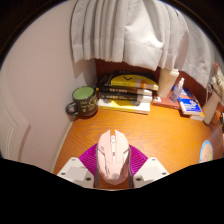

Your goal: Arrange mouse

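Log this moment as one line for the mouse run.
gripper: shut on mouse | mouse: white, between the pink pads, over wooden desk | beyond: green mug, stacked books

Place: a home study corner, looking like a bedroom desk.
Desk [165,128]: a wooden top is sitting against a pale wall.
Window: white curtains [130,35] are hanging just behind the desk.
Reading matter: books [127,95] are lying stacked at the back.
Drink: a green mug [84,101] is standing beside the stack.
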The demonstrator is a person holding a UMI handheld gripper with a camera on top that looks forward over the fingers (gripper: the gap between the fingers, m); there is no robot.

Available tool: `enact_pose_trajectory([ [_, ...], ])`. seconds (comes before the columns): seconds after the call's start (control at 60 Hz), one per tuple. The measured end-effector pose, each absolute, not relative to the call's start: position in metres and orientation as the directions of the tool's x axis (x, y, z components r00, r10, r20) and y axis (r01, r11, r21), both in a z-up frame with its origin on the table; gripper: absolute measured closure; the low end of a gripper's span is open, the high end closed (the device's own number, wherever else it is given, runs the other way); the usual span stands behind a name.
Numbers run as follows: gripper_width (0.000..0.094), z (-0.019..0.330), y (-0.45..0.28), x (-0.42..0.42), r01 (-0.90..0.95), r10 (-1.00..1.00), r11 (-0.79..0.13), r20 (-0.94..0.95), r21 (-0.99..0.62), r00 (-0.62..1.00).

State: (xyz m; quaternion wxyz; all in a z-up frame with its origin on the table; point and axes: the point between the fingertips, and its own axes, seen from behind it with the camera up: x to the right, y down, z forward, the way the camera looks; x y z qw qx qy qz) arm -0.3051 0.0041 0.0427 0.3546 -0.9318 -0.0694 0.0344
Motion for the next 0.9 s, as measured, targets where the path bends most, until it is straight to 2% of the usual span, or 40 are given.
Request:
enact_pose_trajectory([
  [0.167,0.0536,0.161,0.02,-0.2,0.121,0.143,-0.607,0.041,-0.785,0.989],
  [0.25,0.0535,0.205,0.015,-0.133,0.127,0.127,-0.561,0.067,-0.818,0.99],
  [0.35,0.0539,0.243,0.005,-0.043,0.138,0.085,-0.521,0.109,-0.842,0.99],
  [0.433,0.0542,0.252,-0.003,0.027,0.141,0.05,-0.514,0.134,-0.846,0.99],
  [0.5,0.0544,0.242,-0.006,0.077,0.117,0.013,-0.515,0.129,-0.849,0.992],
  [0.583,0.0543,0.206,-0.012,0.133,0.082,-0.032,-0.566,0.121,-0.82,0.992],
  [0.733,0.0542,0.114,-0.03,0.191,0.033,-0.07,-0.686,0.111,-0.727,0.991],
  [0.9,0.0542,0.028,-0.045,0.203,-0.002,-0.057,-0.774,0.065,-0.633,0.996],
])
